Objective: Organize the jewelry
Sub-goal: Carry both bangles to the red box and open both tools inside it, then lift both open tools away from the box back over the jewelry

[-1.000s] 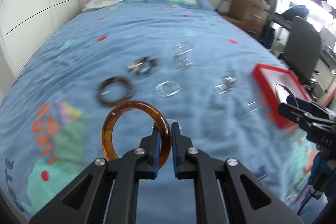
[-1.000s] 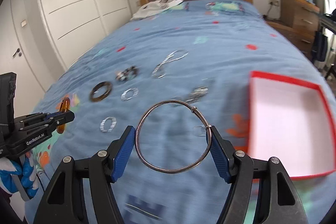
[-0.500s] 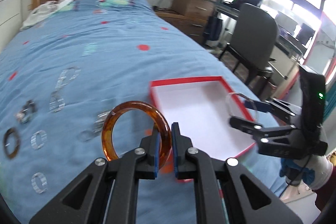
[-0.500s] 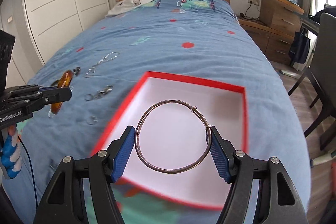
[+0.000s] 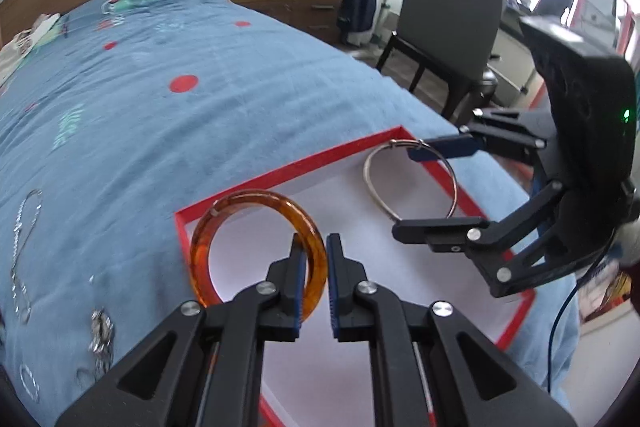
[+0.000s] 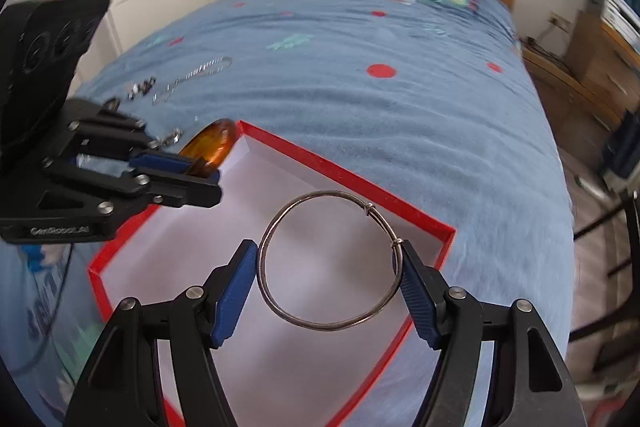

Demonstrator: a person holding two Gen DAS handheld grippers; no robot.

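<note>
Now both grippers hang over the red-rimmed white box on the blue bedspread: left gripper pinches the amber bangle, right gripper clamps the thin silver hoop bracelet.

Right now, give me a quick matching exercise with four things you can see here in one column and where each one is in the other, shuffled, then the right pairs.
Things:
1. amber bangle
2. thin silver bangle
3. red-rimmed box
4. silver chain

Places:
A. lying loose on the blue bedspread
B. held across its width by the right tool
C. pinched by its rim in the left tool
D. resting open on the bed, under both bangles

Pairs: 1-C, 2-B, 3-D, 4-A
</note>
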